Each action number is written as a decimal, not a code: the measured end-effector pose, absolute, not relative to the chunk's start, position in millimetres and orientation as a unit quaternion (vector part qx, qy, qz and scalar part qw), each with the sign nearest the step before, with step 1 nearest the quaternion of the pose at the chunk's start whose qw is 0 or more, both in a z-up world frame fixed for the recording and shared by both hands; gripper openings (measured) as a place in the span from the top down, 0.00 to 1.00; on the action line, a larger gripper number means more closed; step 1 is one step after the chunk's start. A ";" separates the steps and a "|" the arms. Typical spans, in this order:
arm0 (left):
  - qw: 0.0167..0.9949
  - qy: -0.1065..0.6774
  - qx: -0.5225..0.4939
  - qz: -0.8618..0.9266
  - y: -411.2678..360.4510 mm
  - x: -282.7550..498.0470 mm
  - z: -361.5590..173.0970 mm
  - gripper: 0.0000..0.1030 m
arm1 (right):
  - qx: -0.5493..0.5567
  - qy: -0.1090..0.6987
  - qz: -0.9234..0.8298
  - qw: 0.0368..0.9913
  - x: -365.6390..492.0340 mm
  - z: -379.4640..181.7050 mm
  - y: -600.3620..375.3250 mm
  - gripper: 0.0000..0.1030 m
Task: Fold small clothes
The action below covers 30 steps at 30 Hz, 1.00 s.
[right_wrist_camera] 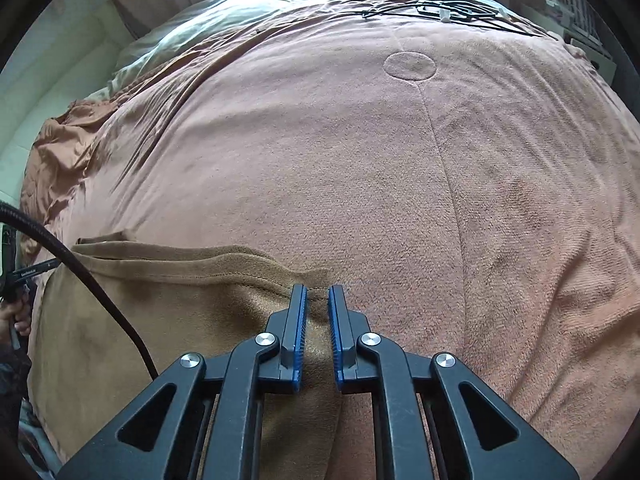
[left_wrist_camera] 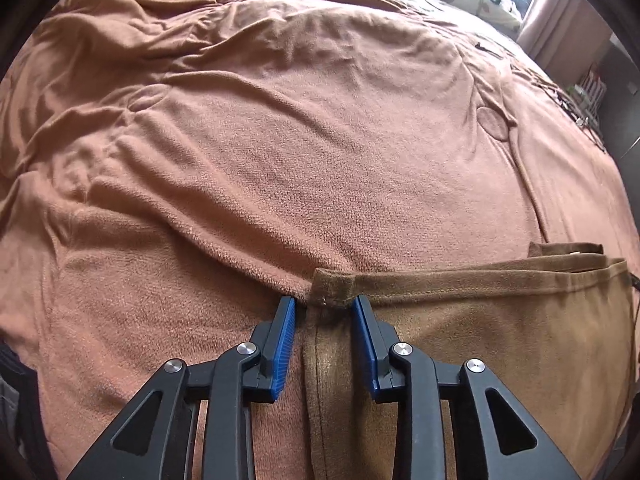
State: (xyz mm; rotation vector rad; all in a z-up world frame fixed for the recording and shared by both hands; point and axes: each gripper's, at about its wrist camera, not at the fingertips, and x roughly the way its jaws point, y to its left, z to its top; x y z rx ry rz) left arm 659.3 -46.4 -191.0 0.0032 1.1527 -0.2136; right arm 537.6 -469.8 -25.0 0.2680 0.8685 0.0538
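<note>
Left hand-held gripper (left_wrist_camera: 323, 306) sits spread open around the top left corner of the tan garment (left_wrist_camera: 480, 340), blue pads either side of the hem, not pinching. Right hand-held gripper (right_wrist_camera: 317, 294) has its jaws narrowly apart over the opposite corner, no real clamp visible. Garment lies flat on the bed's fuzzy orange blanket (left_wrist_camera: 280, 160). Black cable (right_wrist_camera: 100, 292) crosses it.
</note>
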 end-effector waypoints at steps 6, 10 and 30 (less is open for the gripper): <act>0.844 0.527 -0.007 -0.095 -42.3 658.5 -184.4 0.91 | 0.110 0.393 0.003 0.913 526.9 -7.9 -461.3 1.00; 0.861 0.499 -0.015 -0.094 -36.0 648.8 -167.5 0.92 | 0.115 0.366 0.000 0.923 515.2 8.7 -461.8 1.00; 0.859 0.509 -0.014 -0.058 -29.4 665.9 -189.9 0.92 | 0.125 0.373 -0.062 0.917 546.7 -16.9 -469.9 1.00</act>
